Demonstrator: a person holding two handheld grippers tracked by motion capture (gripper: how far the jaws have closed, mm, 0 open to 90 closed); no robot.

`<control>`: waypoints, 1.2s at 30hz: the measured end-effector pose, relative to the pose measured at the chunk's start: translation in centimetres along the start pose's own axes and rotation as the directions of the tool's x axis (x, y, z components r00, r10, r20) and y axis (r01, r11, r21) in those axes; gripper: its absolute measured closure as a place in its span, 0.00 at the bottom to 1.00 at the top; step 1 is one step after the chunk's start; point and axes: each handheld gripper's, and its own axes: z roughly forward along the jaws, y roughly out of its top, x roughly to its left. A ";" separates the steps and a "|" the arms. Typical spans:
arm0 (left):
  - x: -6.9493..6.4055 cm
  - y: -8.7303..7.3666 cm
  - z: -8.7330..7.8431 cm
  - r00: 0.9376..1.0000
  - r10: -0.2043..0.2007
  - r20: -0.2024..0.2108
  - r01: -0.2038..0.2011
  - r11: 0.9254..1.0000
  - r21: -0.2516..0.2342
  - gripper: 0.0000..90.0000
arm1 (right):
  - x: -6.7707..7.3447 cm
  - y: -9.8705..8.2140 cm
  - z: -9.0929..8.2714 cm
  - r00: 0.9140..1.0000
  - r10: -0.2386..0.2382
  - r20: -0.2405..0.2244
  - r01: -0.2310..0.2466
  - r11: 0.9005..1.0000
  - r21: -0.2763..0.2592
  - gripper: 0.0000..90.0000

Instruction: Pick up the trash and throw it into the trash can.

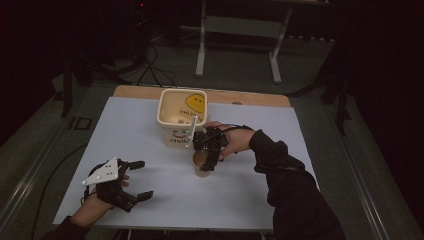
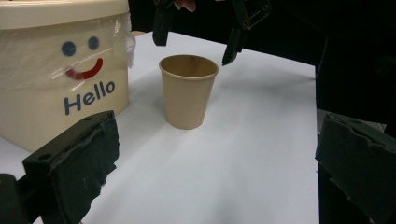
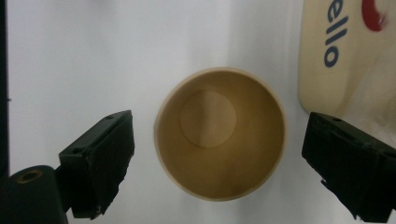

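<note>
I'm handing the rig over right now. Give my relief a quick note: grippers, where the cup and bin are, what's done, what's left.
Right gripper: open, hanging straight above the paper cup, jaws either side of its rim, not touching.
Left gripper: open, idle near the table's front left edge.
The cup stands upright and empty on the table, close in front of the cream "Hello" bin, apart from it.
Done: right gripper lined up over the cup.
Left: probably lower, close on the cup and lift; nothing is gripped yet.

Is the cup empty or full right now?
Empty: the right gripper view looks straight into the upright cup and shows its bare bottom.
</note>
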 end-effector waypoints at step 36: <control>0.0 0.0 0.2 1.000 0.003 0.006 -0.003 1.000 0.009 0.01 | -0.6 0.3 3.2 0.998 -0.011 -0.067 0.020 0.991 0.130 0.25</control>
